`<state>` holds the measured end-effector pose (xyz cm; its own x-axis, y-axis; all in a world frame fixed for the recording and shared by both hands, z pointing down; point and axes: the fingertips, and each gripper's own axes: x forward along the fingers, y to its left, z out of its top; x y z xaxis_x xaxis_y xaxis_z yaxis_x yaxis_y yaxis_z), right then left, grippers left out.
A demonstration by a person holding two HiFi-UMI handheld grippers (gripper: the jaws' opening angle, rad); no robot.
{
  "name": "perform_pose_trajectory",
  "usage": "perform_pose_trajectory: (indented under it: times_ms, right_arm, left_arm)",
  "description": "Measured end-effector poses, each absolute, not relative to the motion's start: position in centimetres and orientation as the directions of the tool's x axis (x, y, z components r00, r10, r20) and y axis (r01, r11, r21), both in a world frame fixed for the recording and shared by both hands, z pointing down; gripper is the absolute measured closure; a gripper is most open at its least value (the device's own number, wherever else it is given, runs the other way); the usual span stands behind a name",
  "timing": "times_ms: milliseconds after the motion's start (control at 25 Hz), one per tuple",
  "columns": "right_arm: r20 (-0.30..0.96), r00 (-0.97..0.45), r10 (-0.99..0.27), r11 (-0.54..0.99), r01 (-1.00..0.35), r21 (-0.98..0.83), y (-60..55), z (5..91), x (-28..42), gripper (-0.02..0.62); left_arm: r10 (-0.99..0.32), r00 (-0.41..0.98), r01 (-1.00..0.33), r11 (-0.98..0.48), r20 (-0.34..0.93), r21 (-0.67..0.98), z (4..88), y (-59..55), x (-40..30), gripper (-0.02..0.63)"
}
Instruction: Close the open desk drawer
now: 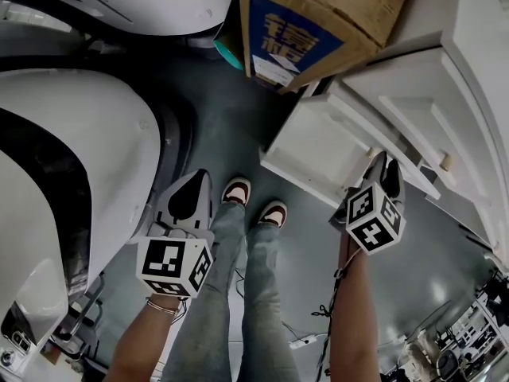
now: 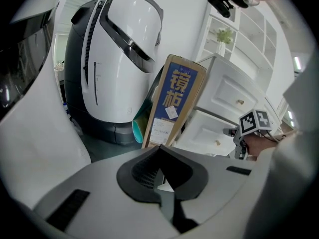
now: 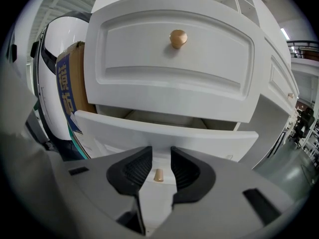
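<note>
- The left gripper [image 1: 193,188], its claw closed on nothing, hangs beside the large white-and-black rounded machine [image 1: 71,150], well apart from the desk. A careless swing could knock it against that shell.
- The tall brown cardboard box with a blue printed panel [image 1: 306,22] leans just beside the desk. If jolted, it might tip against the drawer's side and block it.
- The white wooden lower drawer [image 3: 164,133] stands pulled out beneath the shut upper drawer [image 3: 174,68]. An off-centre shove would likely skew it on its runners.
- The right gripper [image 3: 160,153] has its claw spread. The small tan wooden knob [image 3: 158,175] shows in the gap, untouched. Pushing there risks the pads slipping off the knob.
</note>
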<state>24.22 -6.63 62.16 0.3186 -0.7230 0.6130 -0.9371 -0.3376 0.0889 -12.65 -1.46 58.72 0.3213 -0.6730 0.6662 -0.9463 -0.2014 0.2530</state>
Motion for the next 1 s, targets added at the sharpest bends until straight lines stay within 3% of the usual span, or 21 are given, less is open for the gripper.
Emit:
perform_pose_trajectory:
  times_ms: [1000]
  right_arm:
    - [0.608,0.329,-0.722,-0.319,-0.939,0.129,-8.8,62.2,25.2,0.469]
  left_arm:
    - [-0.679,0.309,-0.949,-0.174,0.666,0.263,59.1,-1.3,-13.7,0.594]
